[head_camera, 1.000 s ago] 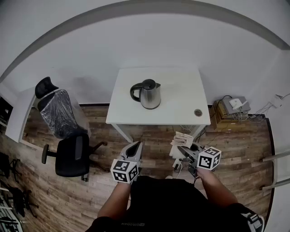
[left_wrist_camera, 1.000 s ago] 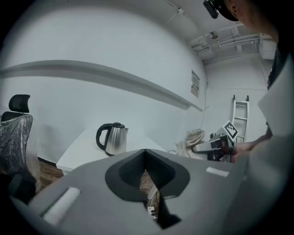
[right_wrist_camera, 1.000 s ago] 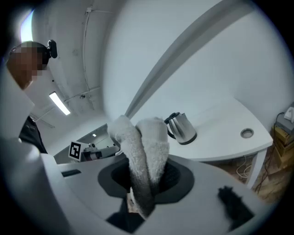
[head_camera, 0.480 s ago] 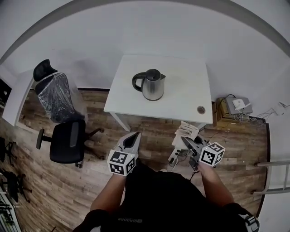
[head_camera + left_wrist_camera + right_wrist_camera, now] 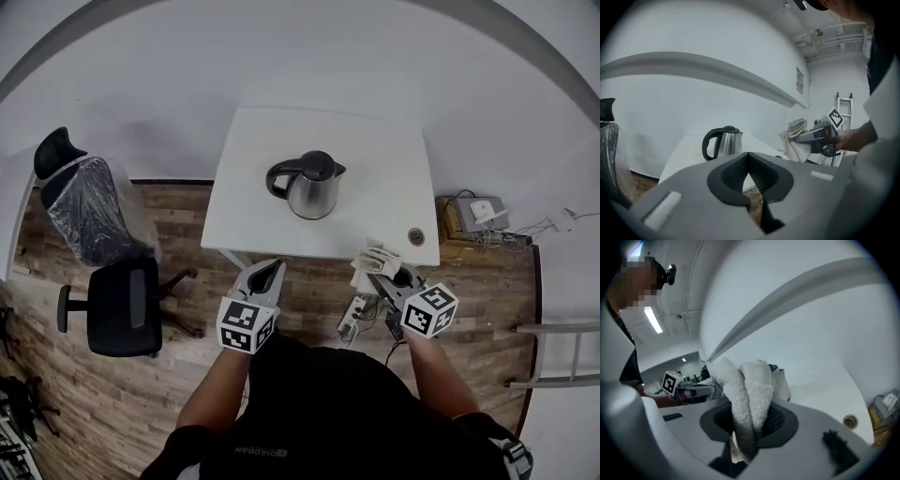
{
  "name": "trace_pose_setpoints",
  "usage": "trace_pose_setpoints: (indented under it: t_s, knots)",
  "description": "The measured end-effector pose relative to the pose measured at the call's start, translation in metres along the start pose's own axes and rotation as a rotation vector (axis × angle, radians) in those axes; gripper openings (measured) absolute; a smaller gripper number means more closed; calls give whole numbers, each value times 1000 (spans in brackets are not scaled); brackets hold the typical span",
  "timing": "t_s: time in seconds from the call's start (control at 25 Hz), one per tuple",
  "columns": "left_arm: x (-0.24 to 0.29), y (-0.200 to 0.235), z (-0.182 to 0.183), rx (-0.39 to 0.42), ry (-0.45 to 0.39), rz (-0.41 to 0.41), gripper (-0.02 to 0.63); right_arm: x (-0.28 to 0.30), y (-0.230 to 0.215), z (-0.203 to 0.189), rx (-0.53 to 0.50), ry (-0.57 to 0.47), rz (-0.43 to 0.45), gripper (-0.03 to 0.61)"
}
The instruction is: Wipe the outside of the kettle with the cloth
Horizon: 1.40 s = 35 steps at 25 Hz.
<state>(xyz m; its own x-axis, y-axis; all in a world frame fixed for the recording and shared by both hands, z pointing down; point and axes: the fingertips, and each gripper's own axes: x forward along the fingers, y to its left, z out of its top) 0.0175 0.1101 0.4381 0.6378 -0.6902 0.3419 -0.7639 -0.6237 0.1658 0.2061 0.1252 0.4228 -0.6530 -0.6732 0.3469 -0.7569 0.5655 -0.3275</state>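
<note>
A steel kettle (image 5: 309, 187) with a black handle and lid stands upright near the middle of the white table (image 5: 262, 150). My left gripper (image 5: 270, 269) hangs just short of the table's front edge, shut with nothing in it; in the left gripper view the kettle (image 5: 723, 143) lies ahead, beyond the jaws (image 5: 748, 157). My right gripper (image 5: 380, 279) is shut on a bunched off-white cloth (image 5: 373, 263) at the front edge, right of the kettle. In the right gripper view the cloth (image 5: 747, 390) bulges from the jaws and hides most of the kettle (image 5: 782, 383).
A round grommet (image 5: 414, 236) sits at the table's front right corner. A black office chair (image 5: 120, 305) and a plastic-covered chair (image 5: 84, 206) stand on the left. A power strip (image 5: 352, 319) lies on the wood floor, boxes (image 5: 473, 216) and cables at the right wall.
The view has drawn closer to the table. Both grippers have come forward to its front edge, the right one still carrying the cloth. The kettle has not moved.
</note>
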Motion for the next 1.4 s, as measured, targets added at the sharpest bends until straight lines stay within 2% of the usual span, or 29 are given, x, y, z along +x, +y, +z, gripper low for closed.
trace_pose_setpoints:
  t_s: [0.12,0.32,0.44,0.64,0.84,1.0,1.2,1.4]
  knots:
    - [13,28,8,42,29,-37,6,32,-6,17,-105,50,-76,94]
    - [28,74,21,62,44,-105,6,79,-8,53,-246,93,-178,94]
    - [35,106,27,73,48,-130,6,105,-8,71,-383,146,-251,94]
    - [40,149,34,83,49,-187,6,147,1,85,-626,269,-359,94]
    - [49,157,19,95,80,-282,6,186,9,77,-875,453,-433,94]
    - [60,157,16,56,80,-317,6,198,8,80,-919,515,-449,94]
    - [76,158,15,79,78,-337,6,206,6,74,-895,558,-409,94]
    - [85,161,18,14,69,-327,6,216,1,63,-860,601,-373,94]
